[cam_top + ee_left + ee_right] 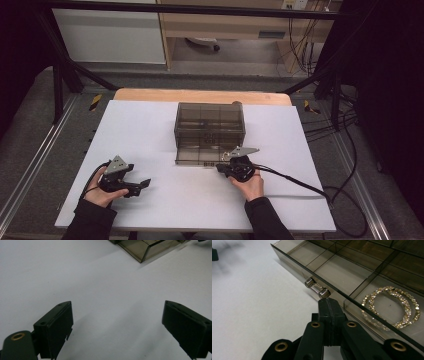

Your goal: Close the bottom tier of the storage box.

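Observation:
A smoky see-through drawer box [210, 120] stands mid-table with its lowest drawer [197, 155] pulled out toward me. In the right gripper view the drawer [342, 272] is split into compartments, and a gold beaded bracelet [392, 306] lies in one of them. A small metal handle [317, 287] sits on the drawer front. My right gripper [328, 302] is shut with nothing between its jaws, its tips right below the handle's end. It is at the drawer's front right corner in the high view [223, 168]. My left gripper [117, 325] is open over bare table, at the front left [143, 185].
A white sheet [150, 140] covers the table, with a wooden edge [150, 94] at the back. The right gripper's cable [300, 182] trails off to the right. A corner of the drawer [145, 250] is at the top of the left gripper view.

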